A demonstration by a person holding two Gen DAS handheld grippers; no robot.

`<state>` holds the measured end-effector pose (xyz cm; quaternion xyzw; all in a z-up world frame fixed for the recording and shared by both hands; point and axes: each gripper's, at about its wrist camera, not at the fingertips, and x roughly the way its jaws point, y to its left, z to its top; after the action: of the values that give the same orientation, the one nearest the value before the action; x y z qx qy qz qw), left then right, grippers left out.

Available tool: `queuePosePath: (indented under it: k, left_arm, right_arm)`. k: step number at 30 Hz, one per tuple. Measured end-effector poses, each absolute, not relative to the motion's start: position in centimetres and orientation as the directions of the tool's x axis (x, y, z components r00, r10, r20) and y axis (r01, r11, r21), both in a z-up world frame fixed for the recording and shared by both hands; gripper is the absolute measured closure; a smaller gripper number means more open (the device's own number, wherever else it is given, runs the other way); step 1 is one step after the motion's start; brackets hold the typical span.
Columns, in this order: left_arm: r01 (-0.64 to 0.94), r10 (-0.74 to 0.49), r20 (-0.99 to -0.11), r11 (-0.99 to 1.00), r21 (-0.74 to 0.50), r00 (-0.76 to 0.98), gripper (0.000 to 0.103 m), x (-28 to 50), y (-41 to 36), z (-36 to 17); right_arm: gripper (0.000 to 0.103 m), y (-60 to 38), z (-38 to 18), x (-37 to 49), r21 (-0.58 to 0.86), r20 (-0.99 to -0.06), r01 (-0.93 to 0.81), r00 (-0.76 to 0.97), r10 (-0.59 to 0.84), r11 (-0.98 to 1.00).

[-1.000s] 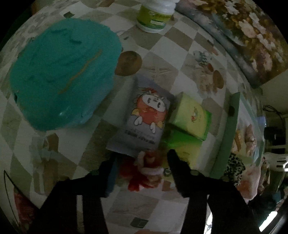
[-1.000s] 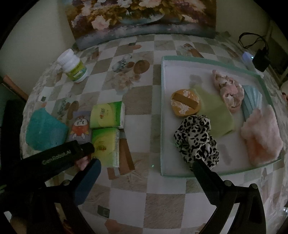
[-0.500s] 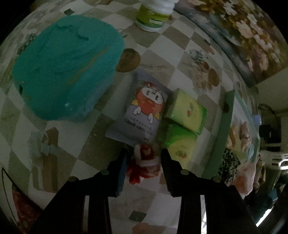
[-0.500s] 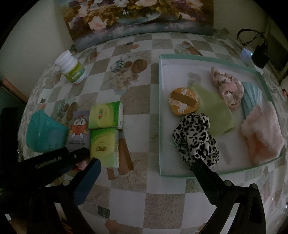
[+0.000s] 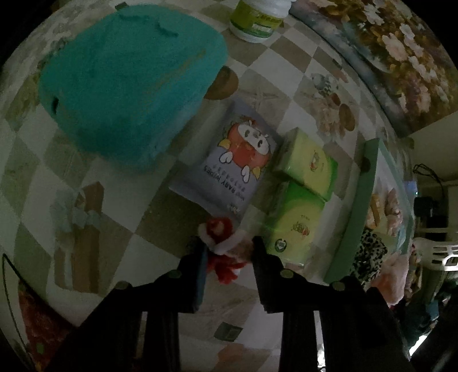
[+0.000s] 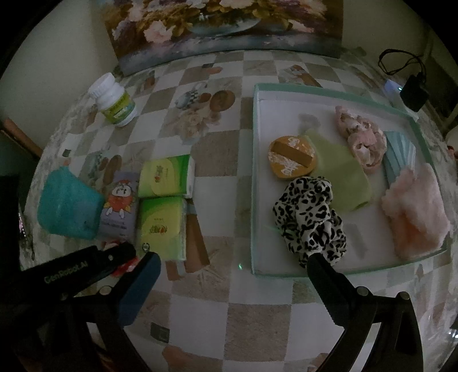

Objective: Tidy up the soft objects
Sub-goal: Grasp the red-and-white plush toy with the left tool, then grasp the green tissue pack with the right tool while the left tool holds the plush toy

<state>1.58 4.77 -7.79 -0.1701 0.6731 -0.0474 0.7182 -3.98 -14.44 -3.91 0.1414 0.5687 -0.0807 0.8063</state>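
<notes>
Small red-and-white plush toy (image 5: 221, 243), low in the centre of the left wrist view, lying on the checked tabletop (image 5: 137, 237) just below the baby-wipes pack (image 5: 229, 160). Left hand-held gripper (image 5: 227, 246) now straddling it, jaws closing and far narrower than a second ago, pads at or nearly at the toy's sides; firm pinch not yet certain. Likely meaning: pick-up step nearly made, lift and carry to the tray still ahead.

Just right of the toy, two green tissue packs (image 5: 297, 211), one above the other. Upper left of that frame, a teal fuzzy cloth (image 5: 128, 83); top edge, a white bottle (image 5: 257, 20).

Right half of the right wrist view: shallow green-rimmed tray (image 6: 253, 177) already holding an orange round puff (image 6: 292, 157), a pale green cloth (image 6: 340, 168), a leopard-print scrunchie (image 6: 312, 217), a pink scrunchie (image 6: 360, 140), a blue folded piece (image 6: 400, 148) and a pink fluffy item (image 6: 415, 211). Some bare floor left near the tray's upper left.

Right hand-held gripper (image 6: 232, 266) spread wide, empty, hanging over the tabletop near the tray's lower edge.
</notes>
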Motion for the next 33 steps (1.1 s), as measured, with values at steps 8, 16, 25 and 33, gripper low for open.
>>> queuePosePath:
  k: [8,16,25,33]
  left_arm:
    - [-0.179,-0.293,-0.949,0.934,-0.31,0.117,0.073,1.5,5.5,-7.2]
    - [-0.267,-0.251,-0.954,0.92,-0.288,0.164,0.073,1.6,7.7,-6.7]
    - [-0.326,-0.221,-0.954,0.904,-0.278,0.202,0.073,1.5,9.3,-6.1]
    - [-0.344,-0.234,-0.954,0.894,-0.287,0.19,0.073,1.7,9.4,-6.5]
  right_arm:
    - [0.0,-14.3,-3.9,-3.8,0.146,-0.937,0.283,0.348,0.04,0.948]
    - [0.002,-11.7,-4.0,-2.7,0.139,-0.925,0.16,0.373,0.071,0.977]
    - [0.018,-9.2,-5.3,-1.5,0.176,-0.925,0.064,0.352,0.143,0.982]
    - [0.029,-7.9,-6.9,-0.3,0.164,-0.939,0.029,0.311,0.146,0.986]
